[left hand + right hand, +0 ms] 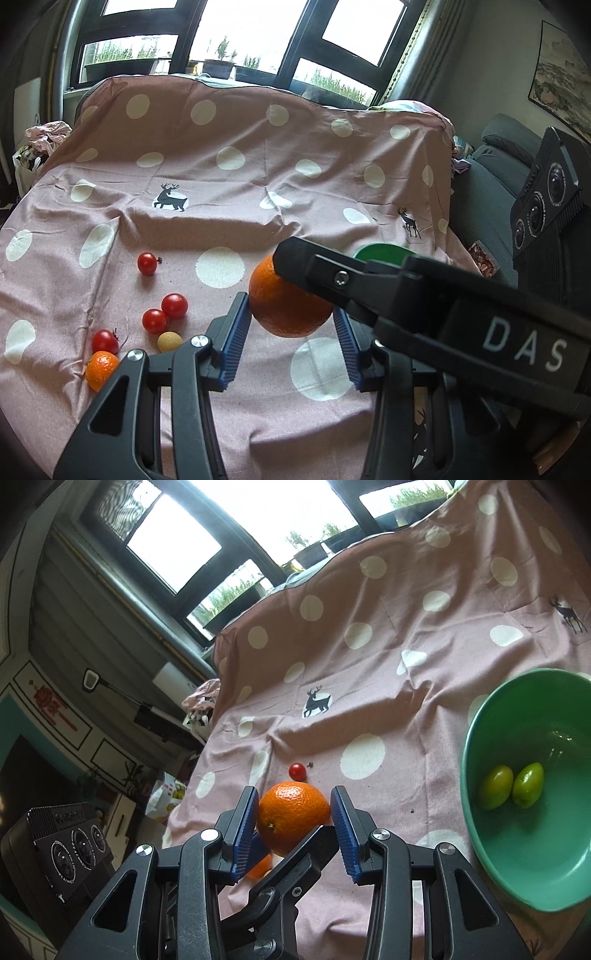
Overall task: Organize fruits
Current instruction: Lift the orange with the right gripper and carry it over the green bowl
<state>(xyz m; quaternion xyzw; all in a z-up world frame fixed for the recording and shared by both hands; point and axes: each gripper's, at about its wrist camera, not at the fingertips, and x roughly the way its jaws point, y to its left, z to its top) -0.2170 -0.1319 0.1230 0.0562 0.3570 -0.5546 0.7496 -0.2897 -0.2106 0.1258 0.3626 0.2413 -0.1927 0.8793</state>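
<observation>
A large orange (288, 306) (293, 816) sits between the blue pads of both grippers, above the pink dotted cloth (229, 229). My left gripper (291, 332) touches it with the left pad; a small gap shows at the right pad. My right gripper (293, 823) closes on it from both sides and crosses the left wrist view as a black arm (406, 291). A green bowl (480, 812) at the right holds two green fruits (511, 784). Several cherry tomatoes (166, 312), a small orange (100, 369) and a pale round fruit (169, 341) lie at left.
The cloth drapes over a raised back under a window (236, 40). A grey sofa (495, 184) stands at right. The bowl's rim (384, 253) shows behind the right gripper. A lone tomato (297, 771) lies beyond the orange.
</observation>
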